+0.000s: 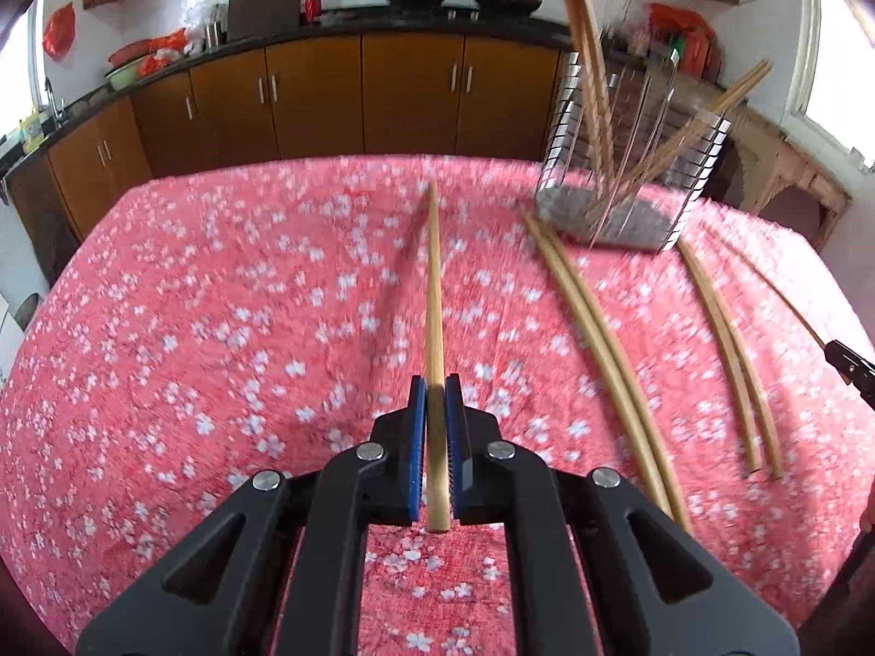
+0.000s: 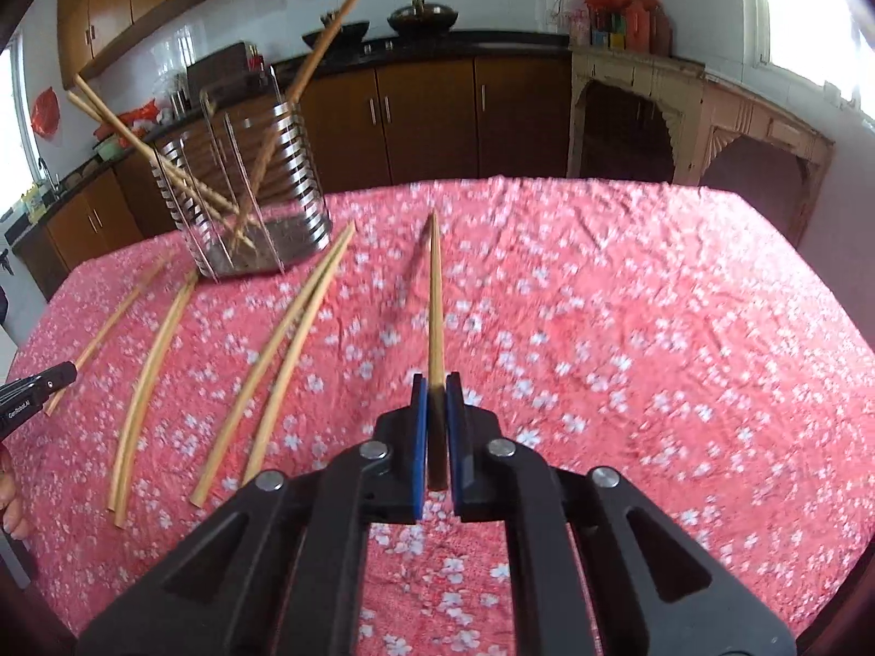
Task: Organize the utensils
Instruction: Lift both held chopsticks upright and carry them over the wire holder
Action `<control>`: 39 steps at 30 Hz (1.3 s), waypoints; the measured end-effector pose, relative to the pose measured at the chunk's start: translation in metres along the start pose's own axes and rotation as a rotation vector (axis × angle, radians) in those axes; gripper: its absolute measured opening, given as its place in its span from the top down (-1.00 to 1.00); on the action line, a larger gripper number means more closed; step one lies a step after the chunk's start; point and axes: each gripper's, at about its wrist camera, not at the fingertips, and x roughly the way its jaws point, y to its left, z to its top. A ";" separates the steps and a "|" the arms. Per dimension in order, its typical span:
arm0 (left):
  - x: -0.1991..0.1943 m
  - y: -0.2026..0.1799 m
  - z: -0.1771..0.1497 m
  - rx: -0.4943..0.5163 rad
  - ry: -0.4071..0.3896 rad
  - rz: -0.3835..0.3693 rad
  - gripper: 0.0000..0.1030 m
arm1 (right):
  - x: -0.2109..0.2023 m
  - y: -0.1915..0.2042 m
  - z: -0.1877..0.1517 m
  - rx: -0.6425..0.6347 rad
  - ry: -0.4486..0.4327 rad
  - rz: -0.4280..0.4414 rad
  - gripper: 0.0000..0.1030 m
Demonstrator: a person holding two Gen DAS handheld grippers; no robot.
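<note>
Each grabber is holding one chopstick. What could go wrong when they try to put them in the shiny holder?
1. Each hand-held gripper, left and right, pinches its chopstick near one end, so the long free end might swing or slip.
2. Chopsticks already lean out of the metal holder, so a bump could knock them or tip it.
3. Loose pairs lying nearby could get brushed aside.

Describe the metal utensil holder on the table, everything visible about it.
The utensil holder is a shiny metal rack with walls of horizontal slats, thin upright wire dividers and a dark perforated-looking base. It stands upright on the pink floral tablecloth near the table's far edge. Several wooden chopsticks lean inside it at different angles, sticking well above the rim. More chopsticks lie on the cloth close to its base; neither gripper touches it.
</note>
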 end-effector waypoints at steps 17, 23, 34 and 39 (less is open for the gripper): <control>-0.103 0.012 0.041 -0.088 -0.354 -0.117 0.87 | -0.092 -0.005 0.045 0.015 -0.319 0.071 0.85; -0.111 0.012 0.049 -0.113 -0.386 -0.120 0.87 | -0.104 -0.005 0.054 0.035 -0.369 0.116 0.85; -0.114 0.016 0.053 -0.123 -0.395 -0.112 0.87 | -0.116 -0.007 0.063 0.046 -0.419 0.132 0.85; -0.124 0.013 0.066 -0.107 -0.425 -0.105 0.87 | -0.131 -0.002 0.079 0.037 -0.453 0.151 0.85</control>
